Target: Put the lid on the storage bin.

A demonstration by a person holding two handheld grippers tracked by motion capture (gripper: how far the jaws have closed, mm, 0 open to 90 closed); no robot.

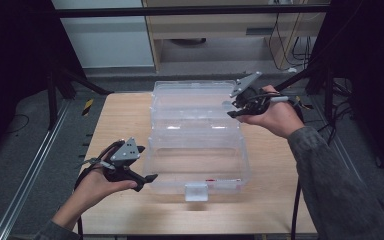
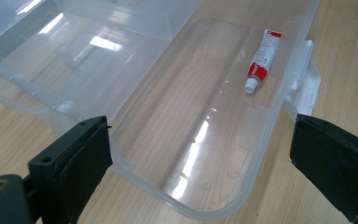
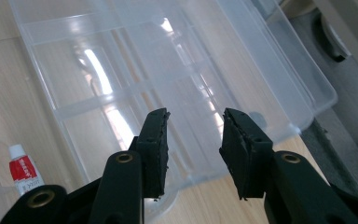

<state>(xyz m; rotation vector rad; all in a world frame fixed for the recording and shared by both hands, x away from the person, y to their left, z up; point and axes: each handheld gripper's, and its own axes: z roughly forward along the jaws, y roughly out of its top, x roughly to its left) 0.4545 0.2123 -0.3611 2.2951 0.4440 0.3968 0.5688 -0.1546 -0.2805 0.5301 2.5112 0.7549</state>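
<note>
Wooden table [image 1: 280, 200] with clear plastic box [image 1: 200, 165] centred on it, lid [image 1: 192, 102] flipped open toward 12 o'clock. Small red-white tube [image 2: 262, 59] already lies inside near the front latch. Left gripper [image 1: 150, 178] at 8 o'clock, jaws wide apart, empty. Right gripper [image 1: 232, 110] at 2 o'clock over lid edge, jaws part-closed, nothing between them. Likely left: shut lid.

You have one clear plastic box [image 1: 200, 150] with its lid open, one red-and-white tube [image 2: 262, 59] inside it, one wooden table [image 1: 125, 120], and two grippers, one in each hand.
</note>
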